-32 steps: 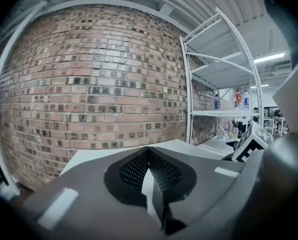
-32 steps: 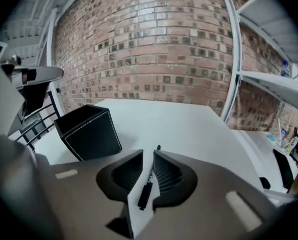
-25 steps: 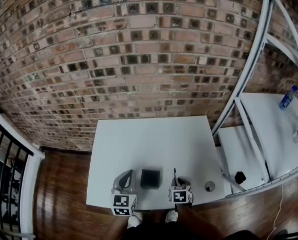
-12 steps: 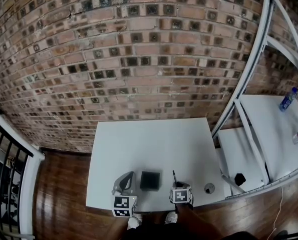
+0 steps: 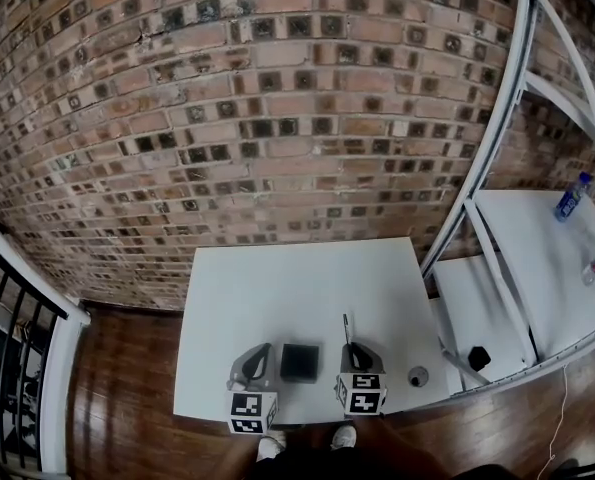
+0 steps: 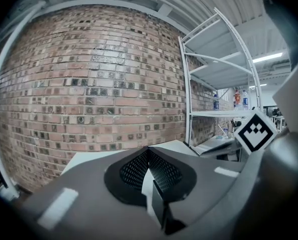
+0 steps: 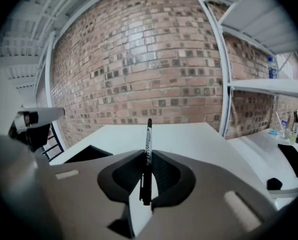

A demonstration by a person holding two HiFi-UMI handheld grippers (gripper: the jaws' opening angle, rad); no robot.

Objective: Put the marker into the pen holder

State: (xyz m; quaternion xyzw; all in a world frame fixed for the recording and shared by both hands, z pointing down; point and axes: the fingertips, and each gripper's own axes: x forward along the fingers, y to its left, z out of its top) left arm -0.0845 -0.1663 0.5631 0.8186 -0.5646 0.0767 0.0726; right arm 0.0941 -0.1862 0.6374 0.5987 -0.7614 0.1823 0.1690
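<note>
In the right gripper view a slim black marker (image 7: 147, 149) with white print stands nearly upright between the jaws of my right gripper (image 7: 147, 156), which is shut on its lower half. In the head view the marker (image 5: 346, 330) sticks out of the right gripper (image 5: 356, 354) toward the wall, above the white table (image 5: 297, 278). The black square pen holder (image 5: 299, 361) stands between the two grippers near the front edge; it shows as a dark box (image 7: 86, 154) at the left. My left gripper (image 5: 253, 360) is just left of it, jaws together (image 6: 148, 151) and empty.
A small grey round object (image 5: 418, 374) lies on the table's front right corner. A white metal shelf rack (image 5: 497, 138) stands to the right, with a bottle (image 5: 574, 196) and a black item (image 5: 480, 356) on it. A brick wall (image 5: 277, 118) is behind, a railing (image 5: 17, 308) at the left.
The right gripper has tipped so its jaws show ahead of its cube, and the marker in it now reaches farther toward the wall. The left gripper has hardly moved.
</note>
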